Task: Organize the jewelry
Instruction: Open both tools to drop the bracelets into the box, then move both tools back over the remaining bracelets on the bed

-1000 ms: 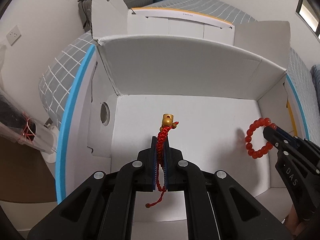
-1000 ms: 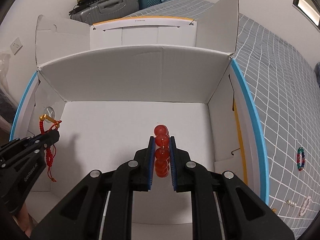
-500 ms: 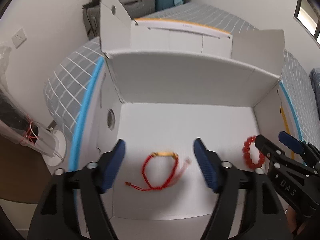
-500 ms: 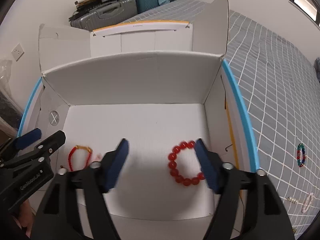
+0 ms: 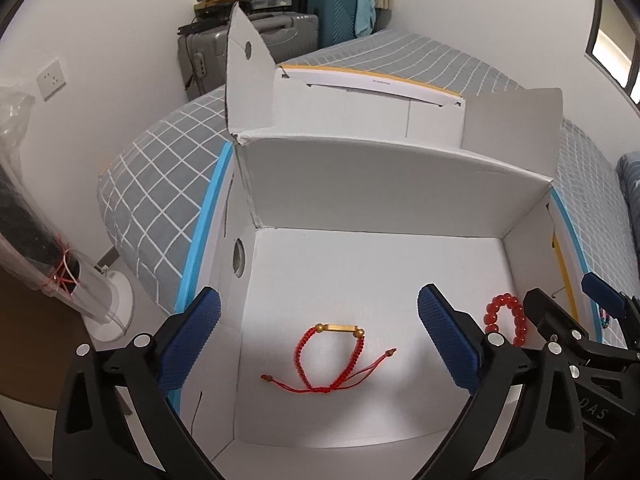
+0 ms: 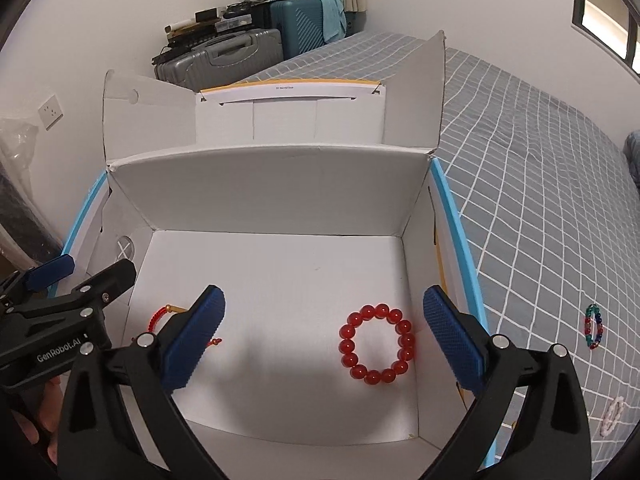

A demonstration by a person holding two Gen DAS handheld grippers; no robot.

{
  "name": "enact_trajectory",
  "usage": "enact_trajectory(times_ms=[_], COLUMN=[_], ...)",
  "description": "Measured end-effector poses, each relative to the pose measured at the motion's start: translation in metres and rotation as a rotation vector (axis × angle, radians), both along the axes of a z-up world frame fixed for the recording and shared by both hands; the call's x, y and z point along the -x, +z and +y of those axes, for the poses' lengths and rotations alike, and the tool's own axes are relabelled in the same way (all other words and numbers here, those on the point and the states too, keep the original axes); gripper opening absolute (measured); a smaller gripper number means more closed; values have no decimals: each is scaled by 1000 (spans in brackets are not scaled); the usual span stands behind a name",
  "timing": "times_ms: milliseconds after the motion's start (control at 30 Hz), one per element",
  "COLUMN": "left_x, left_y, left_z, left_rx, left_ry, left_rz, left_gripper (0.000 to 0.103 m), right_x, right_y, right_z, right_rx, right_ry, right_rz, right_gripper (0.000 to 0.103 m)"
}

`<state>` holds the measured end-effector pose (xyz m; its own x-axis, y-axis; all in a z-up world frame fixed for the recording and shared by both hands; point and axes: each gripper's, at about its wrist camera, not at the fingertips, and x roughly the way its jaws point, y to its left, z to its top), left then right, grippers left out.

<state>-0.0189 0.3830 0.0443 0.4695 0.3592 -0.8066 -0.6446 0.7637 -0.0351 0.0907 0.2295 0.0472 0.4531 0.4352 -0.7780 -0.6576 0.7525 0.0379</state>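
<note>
1. Left wrist view: left tongs (image 5: 320,344), jaws opening wide, nothing pinched; red braided cord bracelet with gold bar (image 5: 332,350) lies between and beyond the pads on the floor of the white cardboard box (image 5: 360,184).
2. Right wrist view: right tongs (image 6: 326,344), jaws opening wide, empty; red round-bead bracelet (image 6: 377,343) lies on the box floor nearer the right pad.
3. Multicoloured bead bracelet (image 6: 593,326) on grey checked bed (image 6: 540,168), right of the right tongs.

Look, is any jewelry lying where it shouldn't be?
Yes. The multicoloured bead bracelet and a pale white bracelet lie loose on the grey checked bedspread, outside the white cardboard box. The red bead bracelet and red cord bracelet with a gold bar are inside.
</note>
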Motion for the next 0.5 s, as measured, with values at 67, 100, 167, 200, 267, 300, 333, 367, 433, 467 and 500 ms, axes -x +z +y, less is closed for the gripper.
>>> enact_trajectory(times_ms=[67, 100, 167, 200, 267, 300, 333, 367, 433, 467, 500], left_x=[0, 1, 1, 1, 1, 0, -2, -4, -10, -15, -18], left_y=[2, 3, 8, 10, 15, 19, 21, 24, 27, 30, 31], left_z=[-3, -4, -7, -9, -15, -20, -25, -32, -42, -51, -57], left_rx=[-6, -6, -5, -5, -9, -16, -20, -20, -20, -22, -25], left_ry=[3, 4, 2, -1, -11, -17, -23, -33, -47, -62, -71], left_rz=[-2, -5, -18, -27, -42, -49, -52, -55, -56, -56, -56], left_gripper=[97, 97, 97, 97, 97, 97, 97, 97, 97, 97, 97], right_x=[1, 2, 4, 5, 7, 9, 9, 10, 9, 9, 8], right_y=[3, 4, 8, 10, 15, 18, 21, 23, 29, 31, 34], right_z=[-3, -6, -11, -15, -24, -30, -36, -42, -58, -65, -74], right_rx=[-3, -6, -10, -13, -19, -20, -21, -22, -30, -31, -33], right_ry=[-1, -4, -10, -16, -25, -32, -40, -46, -67, -76, -91], right_rz=[-5, -11, -20, -25, -40, -48, -57, -60, -65, -70, -77], right_gripper=[95, 95, 95, 95, 95, 95, 95, 95, 95, 95, 95])
